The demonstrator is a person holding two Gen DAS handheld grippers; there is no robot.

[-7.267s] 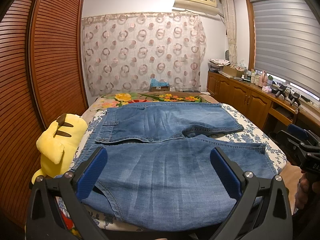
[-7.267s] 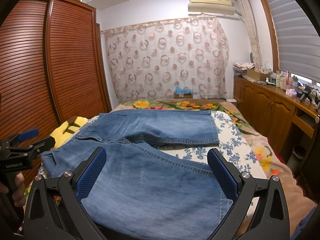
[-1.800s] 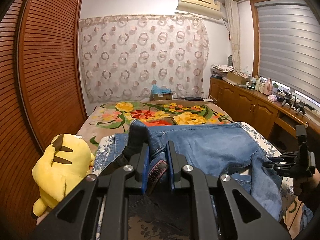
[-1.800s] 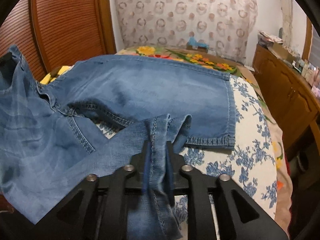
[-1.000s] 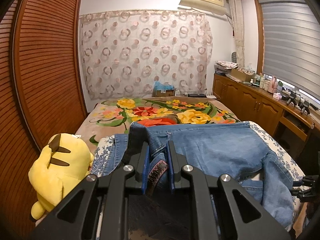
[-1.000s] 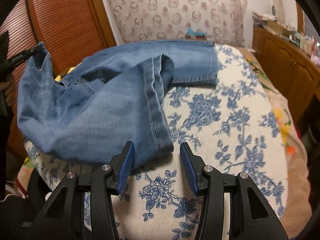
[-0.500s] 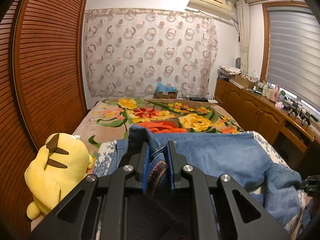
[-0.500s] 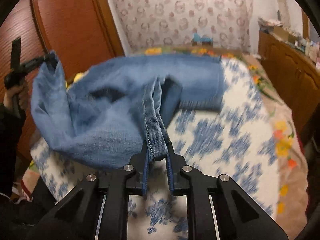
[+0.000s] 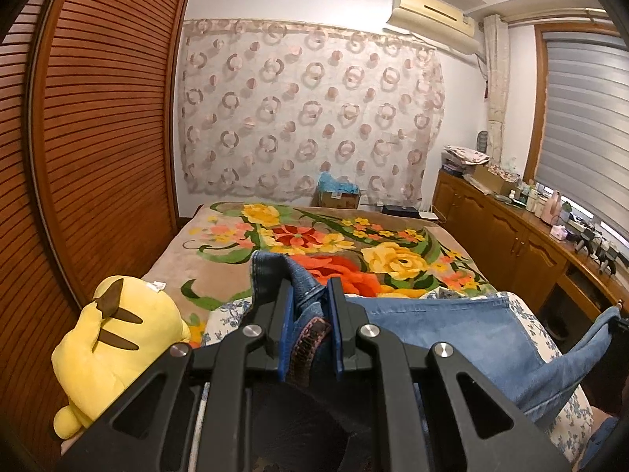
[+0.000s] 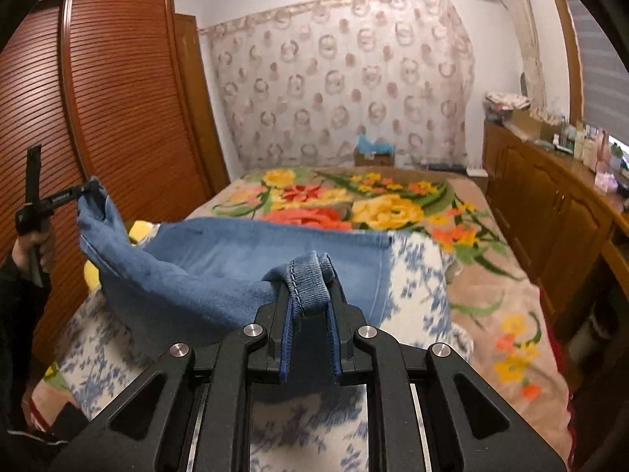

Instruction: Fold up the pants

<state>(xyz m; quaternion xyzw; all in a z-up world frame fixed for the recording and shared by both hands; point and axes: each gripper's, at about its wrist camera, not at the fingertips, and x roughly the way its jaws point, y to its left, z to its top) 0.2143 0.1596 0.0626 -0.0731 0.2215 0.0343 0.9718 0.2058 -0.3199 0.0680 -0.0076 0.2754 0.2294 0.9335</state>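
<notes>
One pair of jeans [image 10: 220,271] hung lifted between two grippers above the bed [image 10: 507,314], its far leg lying flat on the blue-flowered sheet [image 10: 416,275]. The left gripper [image 9: 308,314] was clamped on the bunched waistband, a brown label showing between its blue pads. The right gripper [image 10: 308,306] was pinched on a folded hem seam — its jaws had just been closing, with denim between them. One yellow plush toy [image 9: 118,338] lay at the bed's left edge, just beside the jeans. Beyond — one flowered blanket [image 9: 354,244], one cardboard box [image 9: 338,196], a wooden wardrobe [image 9: 98,137] and a cluttered sideboard [image 9: 523,236].
</notes>
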